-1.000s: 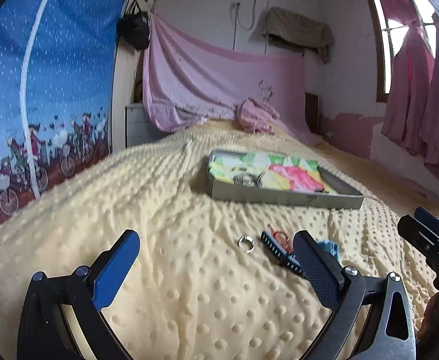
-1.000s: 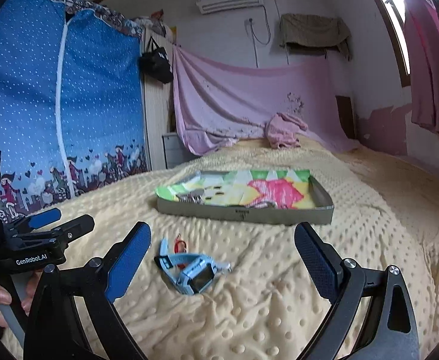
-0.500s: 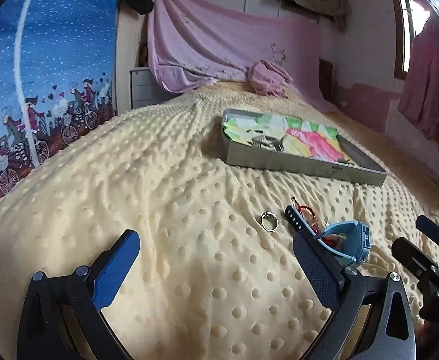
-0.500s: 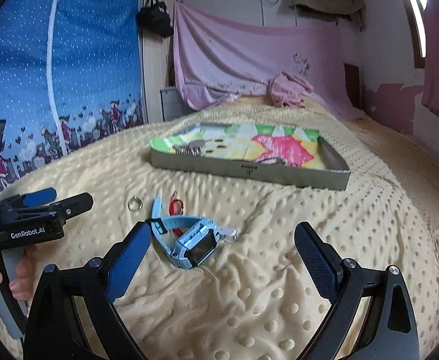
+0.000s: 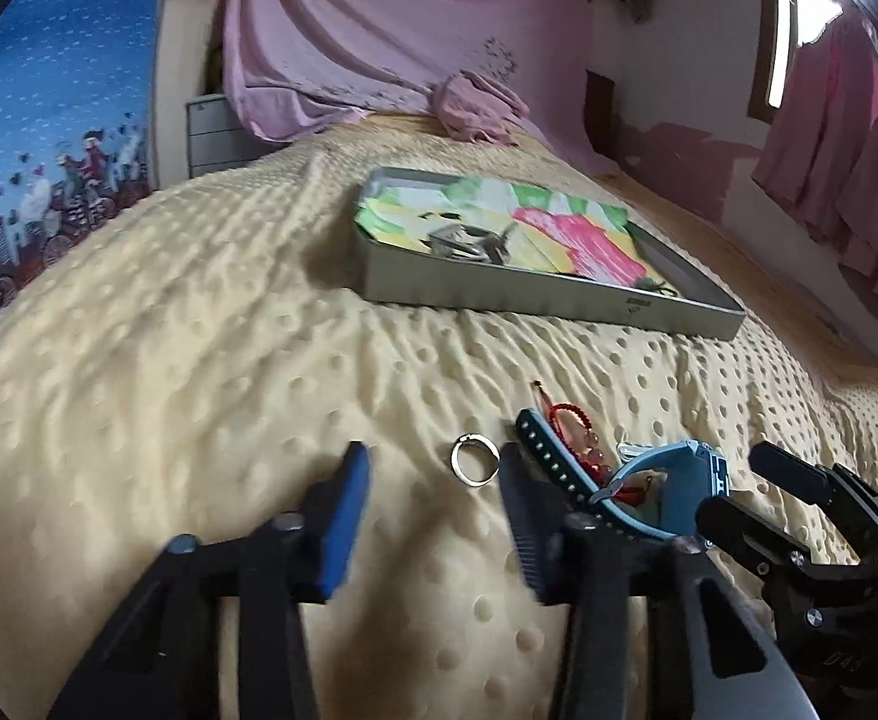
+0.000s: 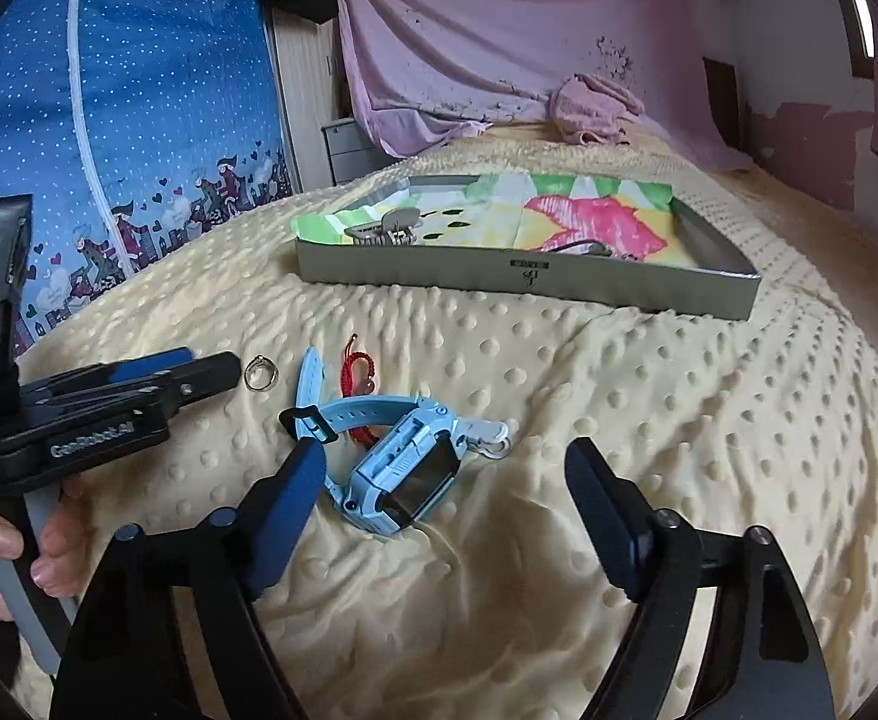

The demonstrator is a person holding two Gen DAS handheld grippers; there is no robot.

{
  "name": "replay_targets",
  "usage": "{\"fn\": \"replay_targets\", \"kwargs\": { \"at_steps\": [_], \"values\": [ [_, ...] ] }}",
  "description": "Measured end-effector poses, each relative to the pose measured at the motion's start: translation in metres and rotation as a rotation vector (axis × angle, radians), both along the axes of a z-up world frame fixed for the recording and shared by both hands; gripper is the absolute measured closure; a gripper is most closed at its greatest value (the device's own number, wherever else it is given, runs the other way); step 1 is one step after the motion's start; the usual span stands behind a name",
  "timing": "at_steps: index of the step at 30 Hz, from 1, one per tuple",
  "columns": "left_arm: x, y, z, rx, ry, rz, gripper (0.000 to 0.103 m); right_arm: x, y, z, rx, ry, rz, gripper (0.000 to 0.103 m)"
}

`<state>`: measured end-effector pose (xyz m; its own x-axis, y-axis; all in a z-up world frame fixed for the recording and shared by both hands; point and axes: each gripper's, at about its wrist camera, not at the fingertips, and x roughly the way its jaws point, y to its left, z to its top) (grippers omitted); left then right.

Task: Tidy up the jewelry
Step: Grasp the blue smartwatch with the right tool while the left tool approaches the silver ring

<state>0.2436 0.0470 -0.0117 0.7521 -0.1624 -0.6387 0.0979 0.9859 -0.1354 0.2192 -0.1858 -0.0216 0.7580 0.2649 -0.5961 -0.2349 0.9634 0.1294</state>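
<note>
A: Quick one. Left gripper point(image 5: 433, 483) sits low over the yellow dotted blanket point(image 5: 169, 330), jaws just been closing, now narrow, nothing between them. The silver ring point(image 5: 472, 468) lies flat just past the tips, nearer the right-hand pad.

B: So not gripped?

A: No, pads clear of it. Right gripper point(image 6: 445, 480) also been closing, jaws moderately wide and bare. The light blue smartwatch point(image 6: 406, 471) lies on the blanket between and just ahead of its pads, with the left pad close to the strap.

B: Other pieces?

A: Red beaded bracelet point(image 6: 356, 369) beside the watch strap, partly under it. Grey tray point(image 6: 523, 282) with colourful paper lining sits further up the bed, well apart from the loose pieces. It holds a metal watch point(image 6: 386, 228) at its left end and something small near the front wall, can't tell what.

B: Step in hand?

A: I'd say a reach for two picks: ring on the left, smartwatch on the right.

B: Tips?

A: The ring is thin and flat on soft fabric. Centre the left jaws over it first, it's off to one side now, then press the tips into the blanket so a pad gets under the edge. For the watch, take the case across its sides, not the floppy strap. Watch the bracelet, it could snag and drag along.
</note>
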Motion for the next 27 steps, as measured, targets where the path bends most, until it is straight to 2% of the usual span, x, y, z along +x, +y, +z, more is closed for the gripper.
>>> {"fn": "replay_targets", "kwargs": {
  "at_steps": [4,8,10,19,27],
  "values": [
    [0.009,-0.005,-0.003,0.014,0.003,-0.021,0.078,0.006,0.005,-0.003,0.016,0.002,-0.005,0.037],
    [0.012,-0.006,-0.008,0.009,0.014,-0.045,0.089,0.011,0.010,-0.007,0.015,0.009,-0.007,0.052],
    [0.011,-0.006,-0.010,0.004,0.017,-0.054,0.091,0.012,0.012,-0.010,0.015,0.017,-0.004,0.056],
    [0.013,-0.004,-0.017,-0.029,0.039,-0.068,0.093,0.009,0.011,-0.014,0.029,0.020,0.002,0.056],
    [-0.001,-0.006,-0.018,-0.046,0.016,-0.087,0.097,0.007,0.008,-0.018,0.054,0.054,0.002,0.057]
  ]
}}
